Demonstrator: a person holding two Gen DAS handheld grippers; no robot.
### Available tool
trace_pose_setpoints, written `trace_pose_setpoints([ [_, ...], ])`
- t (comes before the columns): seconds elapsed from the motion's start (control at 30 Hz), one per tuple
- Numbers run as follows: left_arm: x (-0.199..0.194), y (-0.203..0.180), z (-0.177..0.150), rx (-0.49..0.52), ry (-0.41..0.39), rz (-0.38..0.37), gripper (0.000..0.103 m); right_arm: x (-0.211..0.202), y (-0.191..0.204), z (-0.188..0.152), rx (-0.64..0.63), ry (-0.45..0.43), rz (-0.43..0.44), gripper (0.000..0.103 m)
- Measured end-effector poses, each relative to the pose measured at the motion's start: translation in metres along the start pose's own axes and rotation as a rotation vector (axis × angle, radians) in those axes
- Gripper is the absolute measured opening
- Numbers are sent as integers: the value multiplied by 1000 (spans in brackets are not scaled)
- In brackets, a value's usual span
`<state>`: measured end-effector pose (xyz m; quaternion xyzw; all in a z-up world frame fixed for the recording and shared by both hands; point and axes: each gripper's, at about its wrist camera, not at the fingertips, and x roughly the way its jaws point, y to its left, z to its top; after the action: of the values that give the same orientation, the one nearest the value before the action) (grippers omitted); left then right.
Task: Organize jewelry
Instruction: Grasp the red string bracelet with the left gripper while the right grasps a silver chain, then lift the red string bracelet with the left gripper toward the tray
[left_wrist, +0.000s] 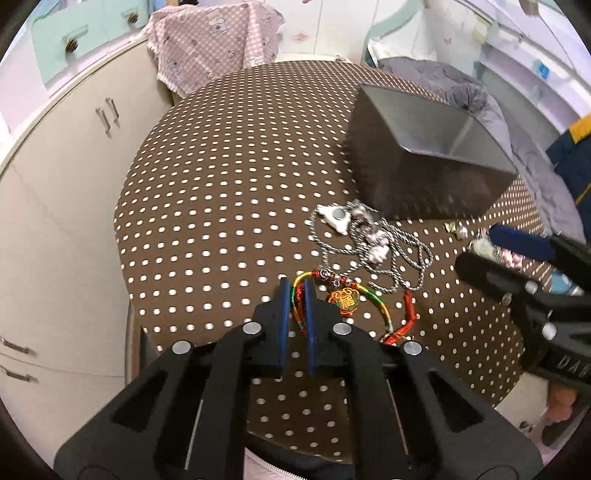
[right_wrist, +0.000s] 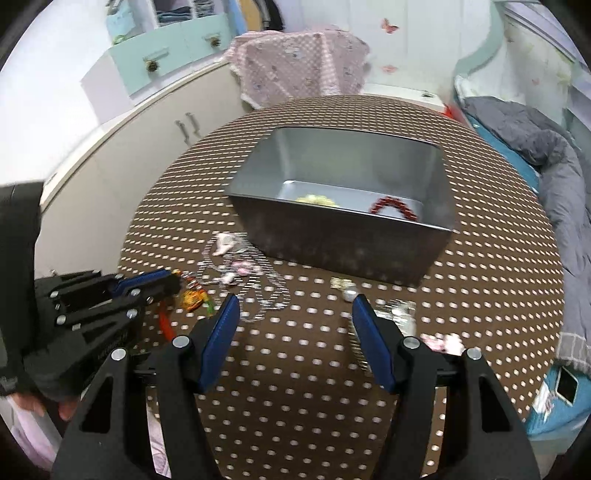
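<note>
Left gripper: jaws pinching the cord bracelet
Bracelet: on the dotted surface, near the tin; long axis runs rightward
Right gripper: jaws spread, nothing between

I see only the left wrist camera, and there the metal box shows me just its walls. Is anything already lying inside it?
Observer: Yes. In the right wrist view, a red bead bracelet and a yellowish piece lie on the floor of the metal box.
Operator: And the right gripper, is it open or is it holding something?
Observer: The right gripper is open, and its pads press on nothing.
Operator: Is anything near its fingers?
Observer: A comb-like metal piece lies beside the inner face of its right-hand finger. The picture is too blurred to tell whether they touch.
</note>
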<state>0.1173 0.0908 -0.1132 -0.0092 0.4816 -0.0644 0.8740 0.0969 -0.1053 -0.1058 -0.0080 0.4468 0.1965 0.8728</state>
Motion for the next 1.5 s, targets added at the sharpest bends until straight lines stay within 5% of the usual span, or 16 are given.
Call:
trace_pose_setpoints([
  [0.2,-4,15,0,-42,-10,-11,8,13,19,4,-56,32,74,27],
  [0.33,-4,20,-1,-46,-12,-25,8,22,31,10,-83,47,86,21],
  [0.8,1,22,-2,-34,-8,-60,8,49,45,13,-147,82,-1,11],
  [1.5,-23,12,8,-10,-76,-73,8,5,26,16,-49,-21,8,11],
])
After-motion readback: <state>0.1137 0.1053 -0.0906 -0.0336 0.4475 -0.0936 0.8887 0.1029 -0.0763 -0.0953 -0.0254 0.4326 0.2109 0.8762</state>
